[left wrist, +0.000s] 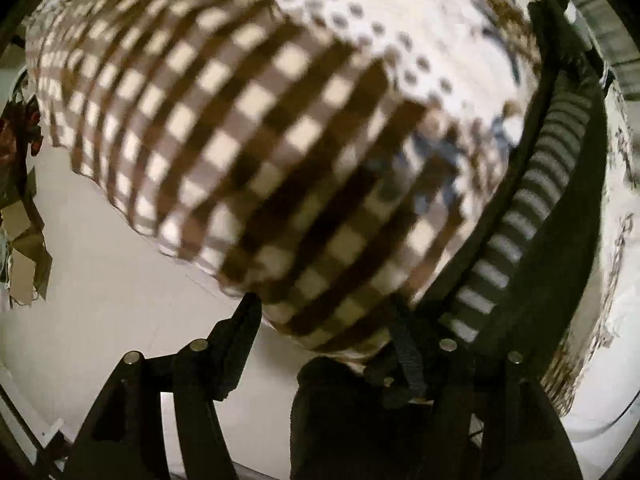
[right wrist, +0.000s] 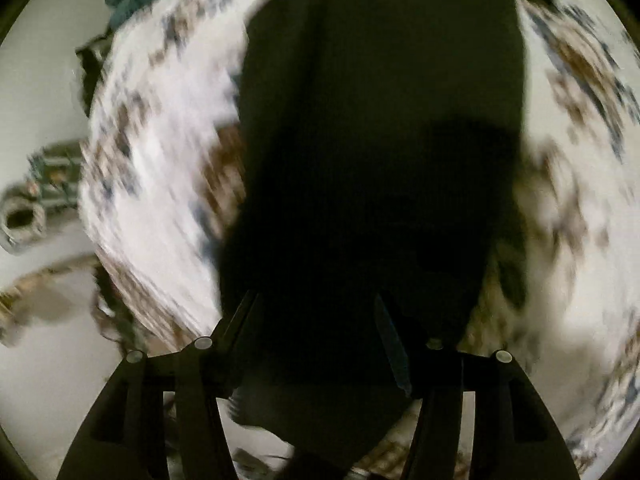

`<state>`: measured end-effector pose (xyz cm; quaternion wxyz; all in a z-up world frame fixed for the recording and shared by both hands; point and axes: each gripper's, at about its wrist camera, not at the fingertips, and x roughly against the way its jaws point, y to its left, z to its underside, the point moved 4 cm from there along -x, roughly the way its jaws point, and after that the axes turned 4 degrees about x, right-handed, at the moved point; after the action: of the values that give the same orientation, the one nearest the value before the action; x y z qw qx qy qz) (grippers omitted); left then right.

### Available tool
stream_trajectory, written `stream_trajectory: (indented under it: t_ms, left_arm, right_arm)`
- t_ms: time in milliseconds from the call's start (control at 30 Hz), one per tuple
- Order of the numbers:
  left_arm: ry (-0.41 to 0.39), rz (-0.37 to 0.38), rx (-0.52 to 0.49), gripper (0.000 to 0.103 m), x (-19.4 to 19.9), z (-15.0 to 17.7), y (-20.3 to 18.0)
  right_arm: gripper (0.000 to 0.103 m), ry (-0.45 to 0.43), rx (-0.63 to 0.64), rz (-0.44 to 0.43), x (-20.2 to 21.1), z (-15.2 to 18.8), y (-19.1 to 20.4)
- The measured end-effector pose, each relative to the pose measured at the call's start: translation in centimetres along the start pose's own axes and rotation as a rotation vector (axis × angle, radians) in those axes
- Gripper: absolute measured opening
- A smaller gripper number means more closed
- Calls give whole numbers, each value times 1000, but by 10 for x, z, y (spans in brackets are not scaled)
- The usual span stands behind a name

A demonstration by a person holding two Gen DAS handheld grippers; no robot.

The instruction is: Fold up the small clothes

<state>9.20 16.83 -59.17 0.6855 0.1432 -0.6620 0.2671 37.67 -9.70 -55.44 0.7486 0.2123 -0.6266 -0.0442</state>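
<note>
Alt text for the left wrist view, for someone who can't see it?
A blurred brown-and-cream checked cloth fills the view, lying on a white patterned cloth. The left hand-held gripper hangs above it, jaws apart, with a black garment beside it.

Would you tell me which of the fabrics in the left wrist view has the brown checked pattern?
The checked cloth filling the middle, directly above the left gripper. The fabric behind it is white with small grey dots and scattered brown and blue motifs.

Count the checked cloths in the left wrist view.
1: a brown checked cloth spreads across the middle, over a dotted white cloth. Others may lie hidden beneath; the picture is blurred.
</note>
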Motion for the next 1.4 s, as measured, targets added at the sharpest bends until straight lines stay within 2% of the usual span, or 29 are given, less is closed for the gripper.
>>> stream_trajectory:
  t_ms: [33,133,267,300,367,433,567,600,667,733,800,833,933,1000,1067,1133,1167,1200,1233,1267,1367,1400]
  left_arm:
    - [-10,9,-9,61,7,-4,-4]
    - [-79,44,-97,61,31,-25,-52]
    - [-137,97,-249,63,30,-56,-150]
    - [-151,80,-281,63,24,-64,-170]
    - [-174,-13,-333,63,5,-82,-193]
    - [-182,-118,-317,64,-9,-103,-185]
    - [-174,-188,-144,63,2,-133,-125]
    - [-176,-180,-80,63,14,-139,-107]
    - [-182,-122,-12,63,34,-147,-93]
    - [-200,-70,-3,63,51,-159,-100]
    - [-208,42,-23,63,62,-183,-131]
    - [-206,69,-37,63,62,-193,-144]
    - [-209,193,-129,63,57,-239,-216]
    - [-216,241,-206,63,46,-281,-274]
    - [-208,262,-272,63,34,-311,-308]
    - [-164,273,-348,63,9,-344,-350]
    - [-156,266,-373,61,3,-349,-359]
    - [-148,270,-404,55,1,-348,-364]
    - [-138,288,-436,39,-6,-356,-375]
    - [-134,295,-466,9,-9,-357,-382]
    - [-164,356,-492,9,5,-356,-388]
    - [-177,377,-488,8,10,-357,-387]
  right_arm:
    - [60,15,-17,-4,-7,18,-4]
    - [60,10,-104,-4,-26,59,-28]
    - [60,-37,-232,-17,-48,82,-65]
    - [60,-50,-267,-26,-53,86,-76]
    - [60,-74,-314,-45,-58,92,-93]
    - [60,-85,-335,-46,-62,93,-102]
    - [60,-93,-380,-67,-58,101,-127]
    - [60,-97,-384,-72,-56,102,-130]
    - [60,-125,-390,-85,-43,101,-140]
    - [60,-144,-392,-101,-34,96,-146]
    - [60,-166,-406,-133,-20,82,-153]
    - [60,-181,-410,-152,-13,72,-156]
    - [60,-238,-422,-177,6,30,-168]
    - [60,-282,-432,-187,19,5,-176]
    - [60,-327,-447,-196,29,-29,-188]
    - [60,-372,-465,-199,37,-67,-204]
    - [60,-387,-473,-200,39,-82,-211]
    - [60,-397,-481,-203,39,-98,-216]
    - [60,-405,-495,-205,37,-114,-223]
    - [60,-409,-508,-216,33,-127,-225]
    - [57,-397,-524,-295,24,-157,-235]
    - [38,-405,-514,-304,22,-161,-234]
